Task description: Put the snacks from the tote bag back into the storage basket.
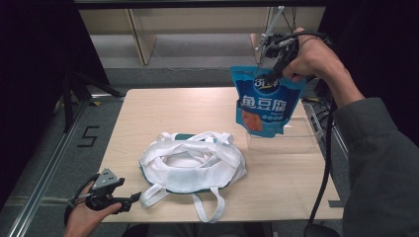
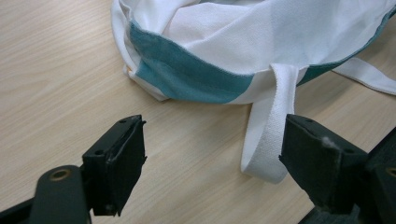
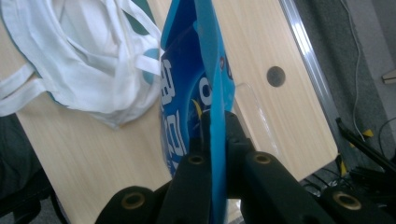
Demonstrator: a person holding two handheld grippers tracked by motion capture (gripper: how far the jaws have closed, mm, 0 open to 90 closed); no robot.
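Blue and glossy, the snack pouch (image 1: 267, 101) carries large white characters across its front and an orange picture panel lower down; it hangs flat and upright in the air above the far right part of the worktop (image 1: 148, 113). The right hand-held gripper (image 1: 274, 69) pinches the pouch's top edge, jaws clamped tight on the thin seal, so the whole pouch dangles below it. In the right gripper view the pouch (image 3: 205, 84) runs edge-on straight up from between the closed jaws. Just beneath the pouch, a clear plastic box (image 1: 301, 140) sits on the worktop near the right edge.

The white cloth bag (image 1: 192, 165) with teal trim lies crumpled at the middle of the worktop, mouth open upward, straps spilling toward the near edge, well apart from the pouch. The left hand-held gripper (image 1: 136, 197) rests at the near left corner with its jaws spread wide, gripping nothing; in the left gripper view one white strap (image 2: 271, 135) lies on the wood between the jaws, close to one of them.
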